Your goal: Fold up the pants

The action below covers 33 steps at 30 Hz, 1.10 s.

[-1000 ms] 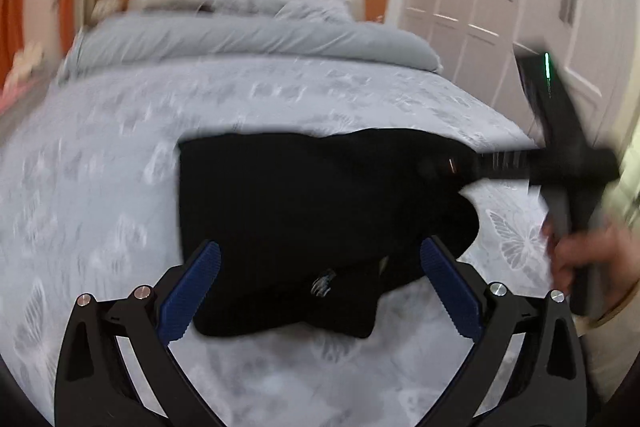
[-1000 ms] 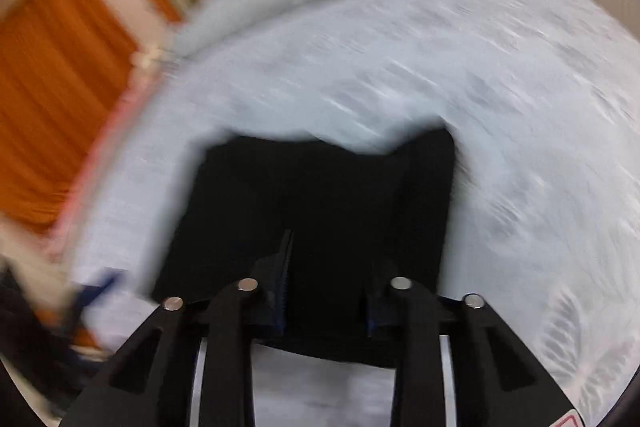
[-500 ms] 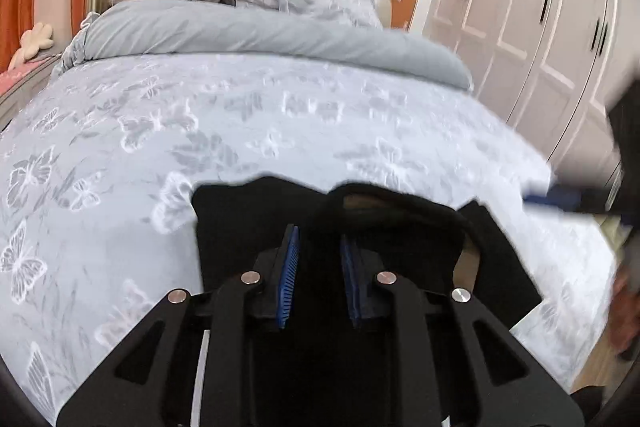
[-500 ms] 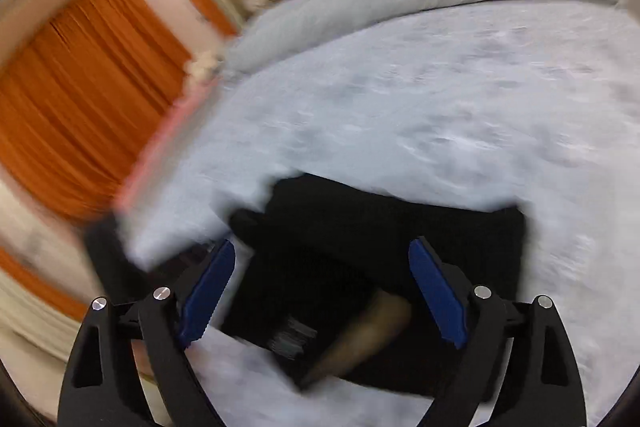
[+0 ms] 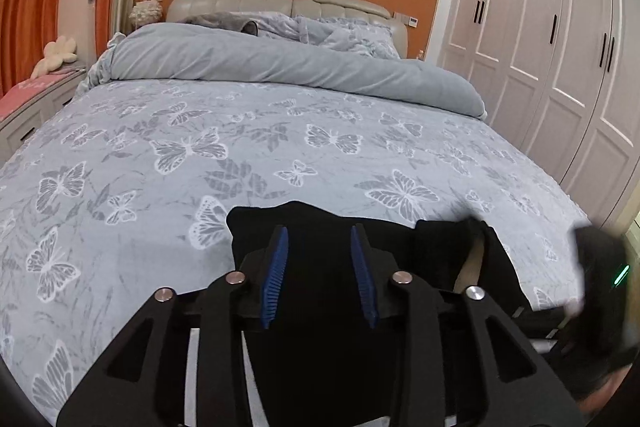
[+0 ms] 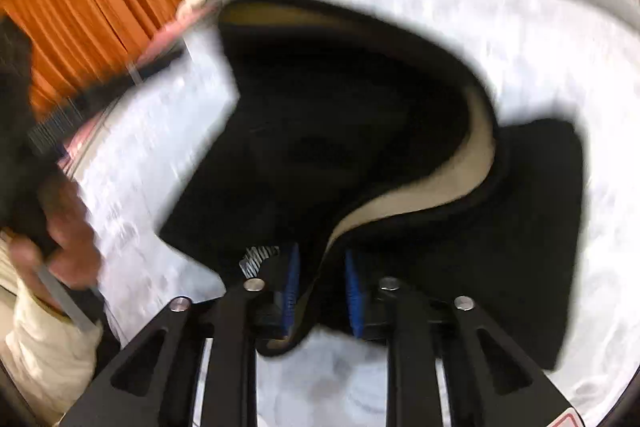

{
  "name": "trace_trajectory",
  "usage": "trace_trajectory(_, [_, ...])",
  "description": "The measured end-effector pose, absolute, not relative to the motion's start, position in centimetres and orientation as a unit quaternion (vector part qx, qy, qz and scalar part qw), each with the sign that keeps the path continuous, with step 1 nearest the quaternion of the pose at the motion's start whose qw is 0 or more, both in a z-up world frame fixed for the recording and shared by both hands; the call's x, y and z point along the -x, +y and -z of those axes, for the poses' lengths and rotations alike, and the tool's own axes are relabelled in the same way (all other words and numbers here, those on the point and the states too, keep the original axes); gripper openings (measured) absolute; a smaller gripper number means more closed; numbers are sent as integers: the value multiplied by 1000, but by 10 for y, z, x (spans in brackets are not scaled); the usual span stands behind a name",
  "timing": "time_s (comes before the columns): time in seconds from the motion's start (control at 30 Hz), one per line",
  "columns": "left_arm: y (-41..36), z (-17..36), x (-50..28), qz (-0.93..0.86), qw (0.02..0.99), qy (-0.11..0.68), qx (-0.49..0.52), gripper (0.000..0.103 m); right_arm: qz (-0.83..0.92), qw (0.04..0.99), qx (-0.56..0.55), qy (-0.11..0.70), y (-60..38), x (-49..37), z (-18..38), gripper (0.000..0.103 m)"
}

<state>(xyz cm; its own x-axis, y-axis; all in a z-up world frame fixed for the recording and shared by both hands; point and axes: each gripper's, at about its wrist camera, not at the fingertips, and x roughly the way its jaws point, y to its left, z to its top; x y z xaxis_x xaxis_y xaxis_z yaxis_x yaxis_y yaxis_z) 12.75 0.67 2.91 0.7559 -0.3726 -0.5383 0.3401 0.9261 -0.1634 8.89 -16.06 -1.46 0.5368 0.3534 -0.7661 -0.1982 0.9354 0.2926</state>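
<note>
Both grippers pinch the black pants at the bed's (image 5: 280, 147) near edge: the left gripper (image 5: 320, 267) bites a fold, the right gripper (image 6: 320, 287) lifts a tan-lined layer. A thin hold risks slipping, dropping the raised layer crooked beyond.

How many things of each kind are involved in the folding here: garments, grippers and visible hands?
Garments: 1, the black pants
Grippers: 2, the left gripper and the right gripper
Visible hands: 1, the left hand
Total: 4
</note>
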Motion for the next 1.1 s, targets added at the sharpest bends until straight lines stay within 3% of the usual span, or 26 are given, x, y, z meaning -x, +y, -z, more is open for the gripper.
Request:
trace_trajectory(0.13, [13,-30,-124,190,937,292,32,44,-141,912,-59,382,-186,-77,-46,12])
trace_trajectory(0.2, [16,-29,-121,192,935,296,28,52,-63,906,-18,418,-215,-90,-25,15])
trace_trajectory(0.23, [17,-28,-120,190,935,298,23,59,8,892,-15,452,-244,-98,2,27])
trace_trajectory(0.27, [19,-26,-118,186,936,299,16,61,42,877,-32,478,-262,-101,18,31])
trace_trajectory(0.33, [21,-24,-114,183,935,303,9,65,34,867,-106,486,-291,-93,27,31])
trace_trajectory(0.4, [24,-25,-107,182,936,301,3,72,6,891,-122,437,-284,-79,-1,35])
trace_trajectory(0.47, [28,-30,-98,176,941,290,1,82,-45,911,-119,393,-258,-74,-28,83])
trace_trajectory(0.5, [30,-31,-96,175,942,286,2,87,-75,912,-113,387,-240,-74,-38,89])
trace_trajectory(0.6, [34,-34,-89,184,942,282,4,88,-64,891,-80,443,-203,-79,-26,89])
trace_trajectory(0.73, [46,-28,-84,183,939,293,-3,88,-59,843,-120,521,-200,-82,25,89])
trace_trajectory(0.8, [51,-25,-85,184,936,299,-1,88,-73,847,-94,518,-188,-88,38,49])
trace_trajectory(0.83, [53,-24,-85,178,937,302,-2,88,-77,851,-87,512,-184,-94,37,7])
trace_trajectory(1.0, [60,-32,-79,183,939,291,8,89,-58,905,-50,419,-205,-76,-42,8])
trace_trajectory(1.03, [59,-32,-78,184,939,290,5,90,-42,902,-49,426,-217,-76,-38,8])
trace_trajectory(1.1, [56,-28,-78,180,939,292,-8,90,34,873,-42,484,-250,-91,8,22])
